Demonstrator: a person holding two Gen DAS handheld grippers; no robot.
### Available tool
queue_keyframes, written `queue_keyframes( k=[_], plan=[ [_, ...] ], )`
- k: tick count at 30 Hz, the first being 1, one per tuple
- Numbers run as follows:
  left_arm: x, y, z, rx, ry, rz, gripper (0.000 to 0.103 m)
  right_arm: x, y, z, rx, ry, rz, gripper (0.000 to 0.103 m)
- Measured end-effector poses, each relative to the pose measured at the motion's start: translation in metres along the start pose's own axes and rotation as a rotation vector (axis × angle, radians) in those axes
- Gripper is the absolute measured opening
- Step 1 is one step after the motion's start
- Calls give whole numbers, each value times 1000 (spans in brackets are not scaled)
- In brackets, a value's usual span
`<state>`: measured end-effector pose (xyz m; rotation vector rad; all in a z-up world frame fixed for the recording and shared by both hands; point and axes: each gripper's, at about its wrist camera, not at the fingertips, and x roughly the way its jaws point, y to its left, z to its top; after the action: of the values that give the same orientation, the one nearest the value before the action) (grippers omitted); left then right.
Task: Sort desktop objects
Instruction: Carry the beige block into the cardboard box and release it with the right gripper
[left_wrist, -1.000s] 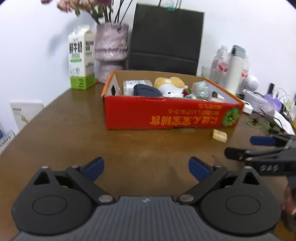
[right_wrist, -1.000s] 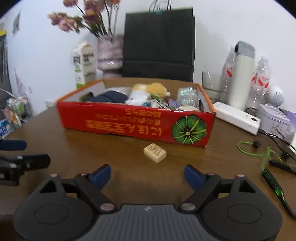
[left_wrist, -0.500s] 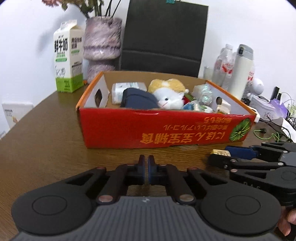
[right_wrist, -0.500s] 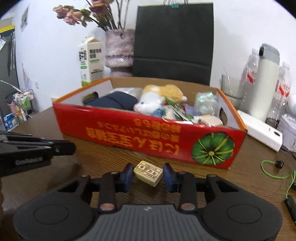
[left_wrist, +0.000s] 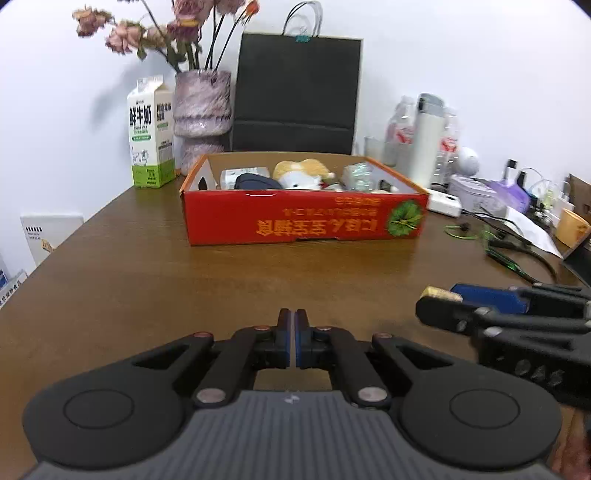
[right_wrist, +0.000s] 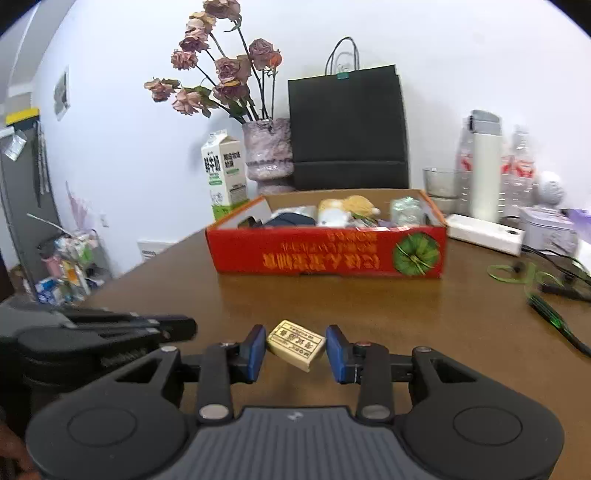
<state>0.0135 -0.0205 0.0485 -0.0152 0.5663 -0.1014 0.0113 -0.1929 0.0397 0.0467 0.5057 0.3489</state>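
Eraser (right_wrist: 296, 344) lifted, red box (right_wrist: 328, 254) farther away

At the table's far edge we saw a milk carton (left_wrist: 151, 133) left of a mottled vase (left_wrist: 202, 110) of dried roses (right_wrist: 218, 77), a black paper bag (left_wrist: 295, 92) behind, and a white flask (right_wrist: 485, 166) far right.

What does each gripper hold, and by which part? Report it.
Right gripper: the small tan block, clamped across its two ends. Left gripper: shut on nothing.
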Motion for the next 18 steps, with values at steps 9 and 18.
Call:
queue_keyframes(
  k=[9, 18],
  plan=[
    [-47, -14, -33, 0, -6, 4, 4, -56, 15, -35, -5, -9, -48, 35],
    [-69, -9, -45, -19, -28, 14, 4, -82, 13, -49, 0, -8, -80, 35]
  ],
)
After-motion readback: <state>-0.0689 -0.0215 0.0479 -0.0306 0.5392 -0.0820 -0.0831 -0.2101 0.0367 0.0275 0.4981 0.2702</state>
